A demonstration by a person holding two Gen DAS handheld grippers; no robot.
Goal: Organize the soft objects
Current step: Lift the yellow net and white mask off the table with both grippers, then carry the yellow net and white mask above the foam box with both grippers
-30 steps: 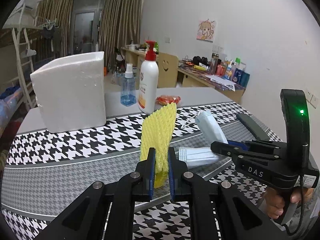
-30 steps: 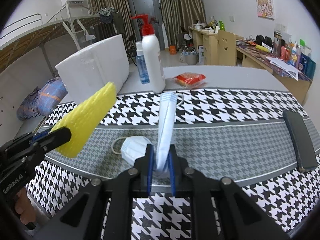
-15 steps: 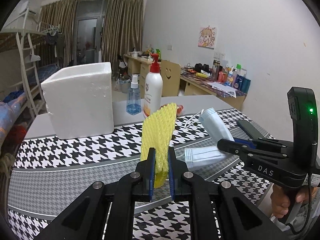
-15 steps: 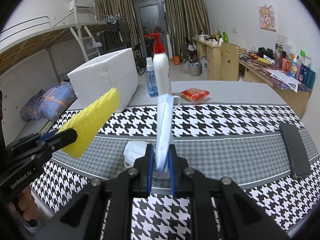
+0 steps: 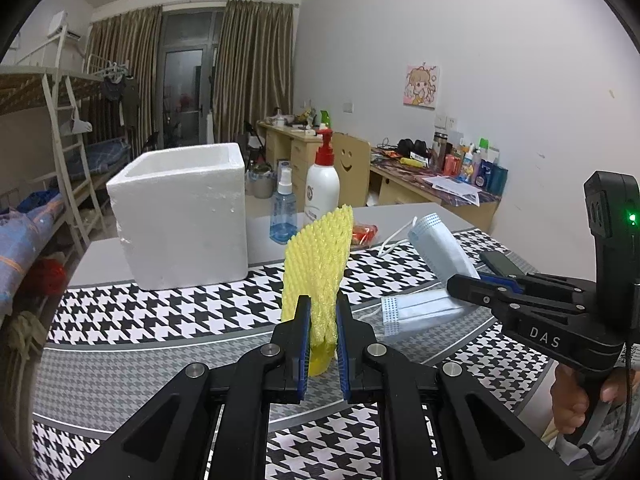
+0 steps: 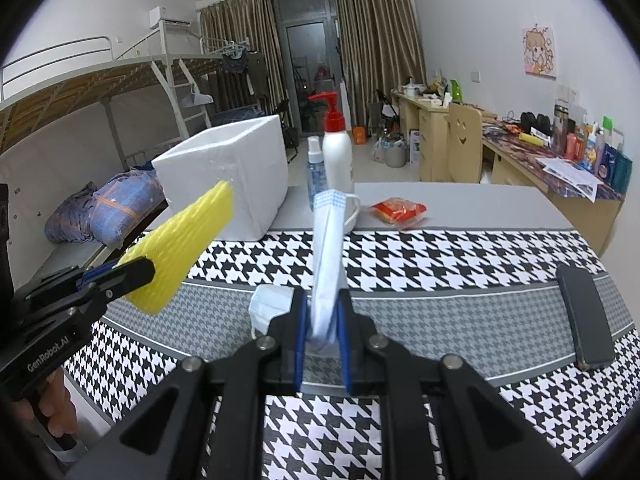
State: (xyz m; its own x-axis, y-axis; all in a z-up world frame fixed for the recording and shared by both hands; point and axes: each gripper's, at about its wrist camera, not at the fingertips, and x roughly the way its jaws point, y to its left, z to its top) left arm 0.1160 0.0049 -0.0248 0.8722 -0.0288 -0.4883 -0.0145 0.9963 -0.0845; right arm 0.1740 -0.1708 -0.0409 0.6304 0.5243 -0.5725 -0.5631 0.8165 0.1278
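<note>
Foam net [image 5: 318, 264] between clamped jaws

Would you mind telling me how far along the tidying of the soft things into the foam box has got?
Nothing looks put away yet; the white foam box interior is hidden from view. In hand: the left claw grips the yellow foam net, and the right claw grips a blue face mask, both held above the table. Left: a second mask lies on the tablecloth.

My two wrist cameras sit low over the worktop's [image 5: 132, 364] near edge, facing its far edge; both views share the foam box [image 5: 180, 216].
</note>
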